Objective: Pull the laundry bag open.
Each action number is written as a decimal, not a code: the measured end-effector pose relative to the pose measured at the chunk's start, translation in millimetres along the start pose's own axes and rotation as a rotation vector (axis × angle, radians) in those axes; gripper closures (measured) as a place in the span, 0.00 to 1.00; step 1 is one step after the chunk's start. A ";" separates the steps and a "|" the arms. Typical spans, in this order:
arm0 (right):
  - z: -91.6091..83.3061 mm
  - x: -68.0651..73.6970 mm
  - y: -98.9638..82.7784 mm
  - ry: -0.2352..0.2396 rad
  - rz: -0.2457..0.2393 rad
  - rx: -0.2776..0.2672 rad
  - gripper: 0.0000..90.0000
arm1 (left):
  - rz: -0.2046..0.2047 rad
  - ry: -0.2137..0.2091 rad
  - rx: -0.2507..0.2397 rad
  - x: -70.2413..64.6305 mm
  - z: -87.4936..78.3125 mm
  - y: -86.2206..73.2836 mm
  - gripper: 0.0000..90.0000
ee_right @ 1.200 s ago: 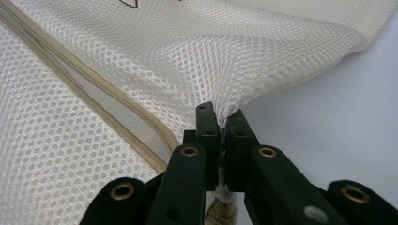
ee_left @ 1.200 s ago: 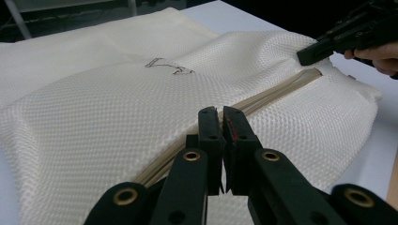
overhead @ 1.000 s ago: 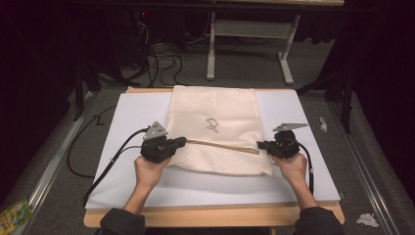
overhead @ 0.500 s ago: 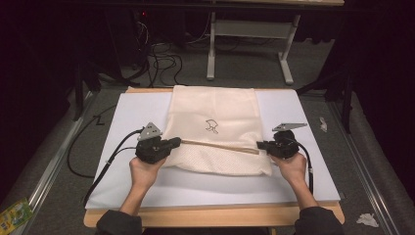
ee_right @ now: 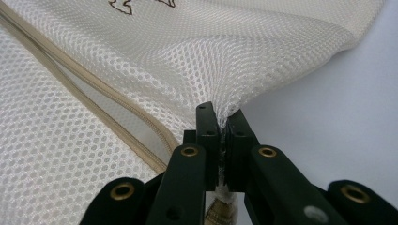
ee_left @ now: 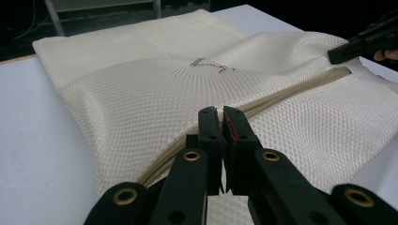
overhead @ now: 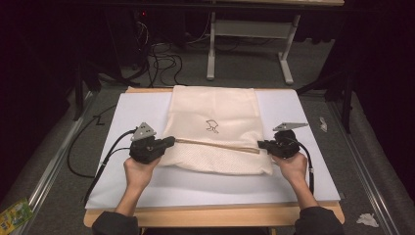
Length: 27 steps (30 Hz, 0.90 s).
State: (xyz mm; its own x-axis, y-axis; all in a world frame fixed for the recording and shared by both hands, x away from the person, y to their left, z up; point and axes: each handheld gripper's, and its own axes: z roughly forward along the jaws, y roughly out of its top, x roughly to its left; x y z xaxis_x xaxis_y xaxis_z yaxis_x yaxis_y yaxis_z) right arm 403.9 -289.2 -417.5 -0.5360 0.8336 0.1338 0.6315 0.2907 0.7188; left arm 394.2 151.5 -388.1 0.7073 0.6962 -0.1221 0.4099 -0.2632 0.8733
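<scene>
A cream mesh bag (overhead: pixel 215 107) with a small dark logo (overhead: pixel 212 125) lies flat on a white board (overhead: pixel 293 112). A tan zipper (overhead: pixel 215 143) crosses its near part from left to right. My left gripper (overhead: pixel 171 141) is shut at the zipper's left end, on the bag's left edge; in the left gripper view the closed jaws (ee_left: pixel 220 112) sit over the zipper (ee_left: pixel 291 91). My right gripper (overhead: pixel 259 144) is shut on the bag's right edge, and its own view (ee_right: pixel 223 115) has mesh (ee_right: pixel 234 56) pinched between the jaws beside the zipper (ee_right: pixel 94 98).
The board rests on a wooden table (overhead: pixel 210 215). Bare white board lies left, right and in front of the bag. On the floor are cables (overhead: pixel 161 54), a metal table frame (overhead: pixel 244 29), crumpled paper (overhead: pixel 367 219) and a green packet (overhead: pixel 14 213).
My left gripper has shifted a little to the left along the bag's edge. The right gripper has stayed in place.
</scene>
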 end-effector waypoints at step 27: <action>-2.4 -3.6 -0.2 -0.035 -0.006 -0.006 0.98 | -0.031 0.017 -0.014 11.9 -17.0 -4.6 0.97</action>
State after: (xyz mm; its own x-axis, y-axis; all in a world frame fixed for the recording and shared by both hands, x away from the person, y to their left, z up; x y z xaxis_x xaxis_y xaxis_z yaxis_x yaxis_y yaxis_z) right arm 404.4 -293.4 -416.5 -0.5201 0.8475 0.1059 0.6246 0.2929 0.7239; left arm 391.0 172.3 -385.6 0.6848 0.7150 -0.1411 0.4228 -0.2320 0.8760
